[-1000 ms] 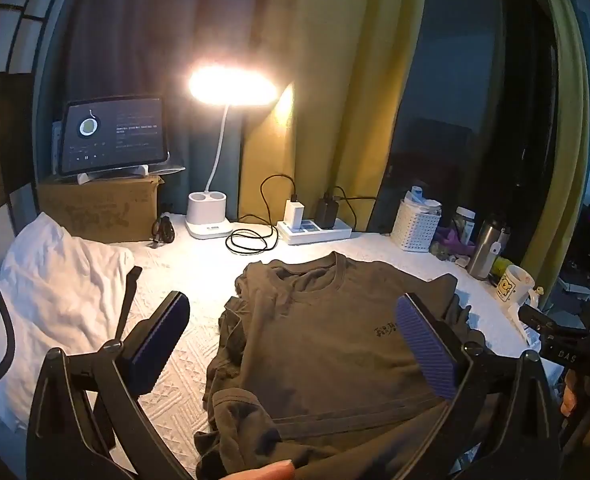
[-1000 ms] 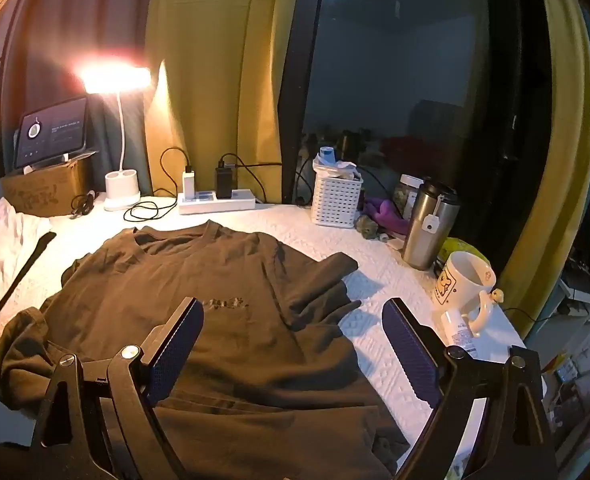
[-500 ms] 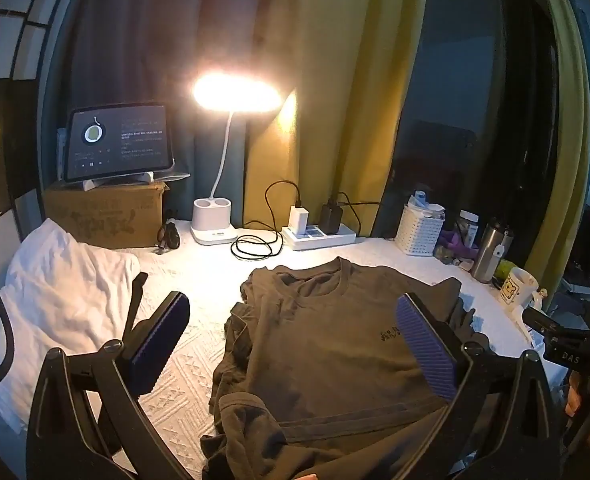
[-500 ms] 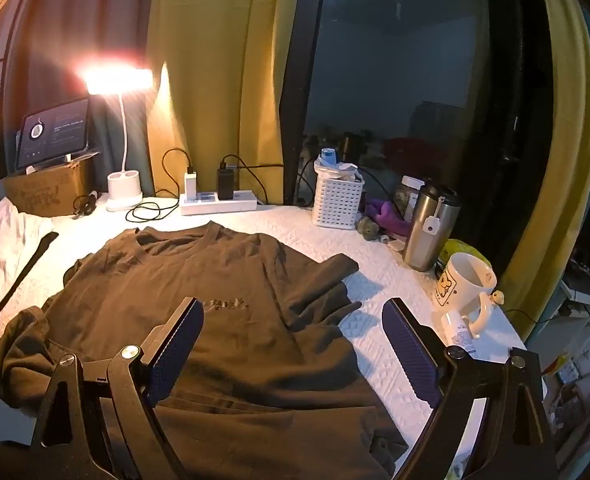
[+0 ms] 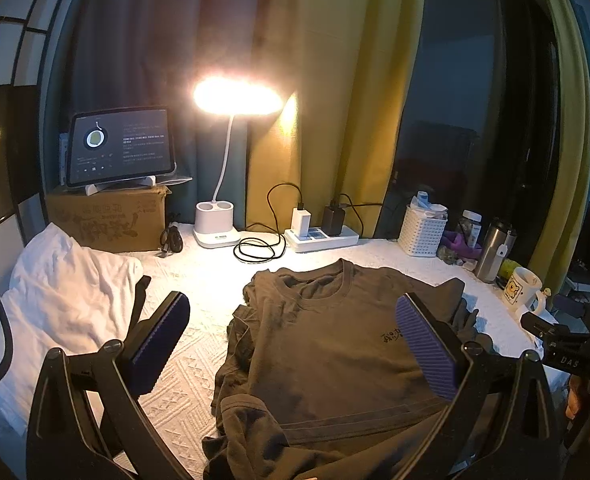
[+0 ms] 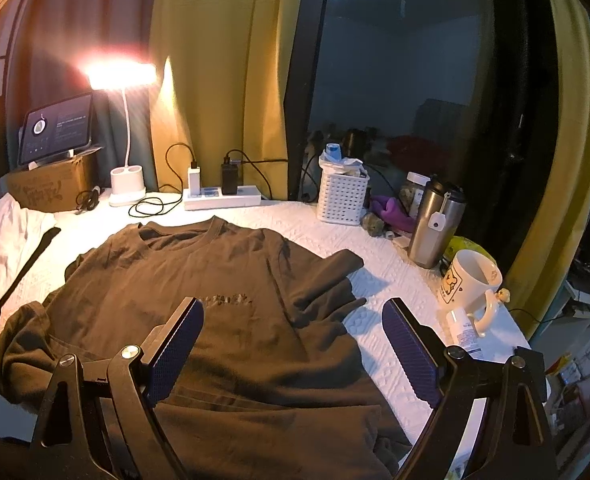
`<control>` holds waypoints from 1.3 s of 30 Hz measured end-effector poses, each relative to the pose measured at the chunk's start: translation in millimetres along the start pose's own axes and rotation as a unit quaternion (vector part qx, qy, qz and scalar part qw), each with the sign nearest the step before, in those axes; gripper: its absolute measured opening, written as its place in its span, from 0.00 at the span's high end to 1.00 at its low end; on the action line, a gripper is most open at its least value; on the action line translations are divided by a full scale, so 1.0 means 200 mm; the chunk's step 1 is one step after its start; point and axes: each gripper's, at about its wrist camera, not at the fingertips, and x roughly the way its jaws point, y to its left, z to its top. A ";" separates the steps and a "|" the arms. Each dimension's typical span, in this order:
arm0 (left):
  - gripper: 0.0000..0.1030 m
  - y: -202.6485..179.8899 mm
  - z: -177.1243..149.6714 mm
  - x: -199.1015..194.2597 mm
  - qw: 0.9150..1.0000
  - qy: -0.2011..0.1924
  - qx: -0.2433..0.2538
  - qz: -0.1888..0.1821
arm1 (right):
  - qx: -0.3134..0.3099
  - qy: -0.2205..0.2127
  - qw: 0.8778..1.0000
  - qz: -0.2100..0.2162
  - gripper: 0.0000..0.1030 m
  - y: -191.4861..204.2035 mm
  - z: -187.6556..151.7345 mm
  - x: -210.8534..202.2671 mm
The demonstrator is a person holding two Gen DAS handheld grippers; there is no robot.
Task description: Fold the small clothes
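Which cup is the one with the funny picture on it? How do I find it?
Find the white-covered table, then follow its right edge past the white basket. The white mug stands beside the steel tumbler; only it has a yellow cartoon face.

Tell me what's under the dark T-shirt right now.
The T-shirt lies on a white textured bed cover, visible all around it. Its left sleeve is bunched beneath it. Anything else under the body is hidden.

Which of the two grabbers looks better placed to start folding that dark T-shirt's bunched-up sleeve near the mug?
Probably the right gripper. It hovers open with the T-shirt's crumpled sleeve just ahead, beside the mug. The left gripper, also open, sits toward the shirt's other side.
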 end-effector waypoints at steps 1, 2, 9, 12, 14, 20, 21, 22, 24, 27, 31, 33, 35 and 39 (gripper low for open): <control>0.01 0.00 0.00 0.00 1.000 0.000 0.000 0.000 | 0.000 0.000 1.000 0.000 0.11 0.00 0.00 0.00; 0.01 0.00 0.00 0.00 1.000 0.000 0.000 0.000 | 0.000 0.000 1.000 0.000 0.11 0.00 0.00 0.00; 0.01 0.00 0.00 0.00 1.000 -0.001 0.001 0.002 | 0.000 0.000 1.000 -0.001 0.11 0.00 0.00 0.00; 0.01 0.00 0.00 0.00 1.000 -0.001 0.001 0.001 | 0.000 0.000 1.000 0.000 0.11 0.00 0.00 0.00; 0.01 0.00 0.00 0.00 1.000 -0.001 0.001 0.001 | 0.000 0.000 1.000 0.000 0.11 0.00 0.00 0.00; 0.01 -0.01 0.00 0.00 1.000 -0.001 0.002 0.001 | 0.000 -0.001 1.000 0.000 0.11 0.00 0.00 0.00; 0.01 0.00 0.01 0.00 1.000 -0.001 0.002 0.001 | 0.000 -0.001 1.000 0.000 0.11 0.00 0.00 -0.01; 0.01 0.00 0.01 0.00 1.000 -0.001 0.002 0.001 | 0.000 -0.001 1.000 0.000 0.11 0.00 0.00 -0.01; 0.01 0.00 0.01 0.00 1.000 -0.001 0.002 0.001 | 0.000 -0.001 1.000 0.000 0.11 0.00 0.00 -0.01; 0.01 0.00 0.01 0.00 1.000 -0.001 0.002 0.001 | 0.000 -0.001 1.000 0.000 0.11 0.00 0.00 -0.01; 0.01 0.00 0.01 0.00 1.000 -0.002 0.002 0.001 | 0.000 -0.001 1.000 0.000 0.11 0.00 0.00 -0.01; 0.01 0.00 0.01 0.00 1.000 -0.001 0.002 0.001 | 0.001 -0.001 1.000 0.000 0.11 0.00 0.00 -0.01; 0.01 0.00 0.01 0.00 1.000 -0.002 0.003 0.002 | 0.001 -0.001 1.000 0.000 0.11 0.00 0.00 -0.01; 0.01 -0.01 0.02 0.00 1.000 -0.003 0.004 0.002 | 0.001 -0.001 1.000 0.000 0.11 0.00 0.00 -0.01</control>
